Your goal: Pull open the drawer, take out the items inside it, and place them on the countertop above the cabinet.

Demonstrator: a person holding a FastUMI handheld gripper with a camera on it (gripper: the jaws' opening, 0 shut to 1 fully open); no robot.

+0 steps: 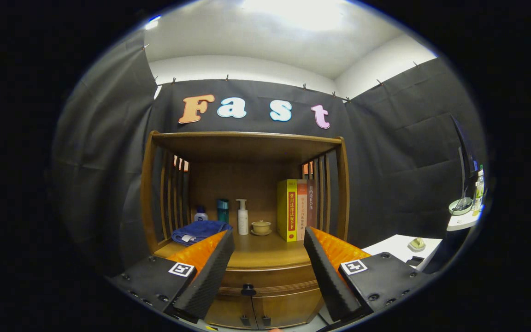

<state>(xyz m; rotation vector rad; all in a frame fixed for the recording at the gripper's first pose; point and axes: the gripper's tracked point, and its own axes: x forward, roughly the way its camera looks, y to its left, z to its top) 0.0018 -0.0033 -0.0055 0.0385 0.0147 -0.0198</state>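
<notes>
In the gripper view, the gripper is seen with its fingers wide apart and nothing is held. The drawer is found closed, between and just beyond the fingers, under the countertop. Its small dark knob is judged rigid but possibly slippery, so it should be pinched squarely. The wooden drawer is expected to slide stiffly.
</notes>
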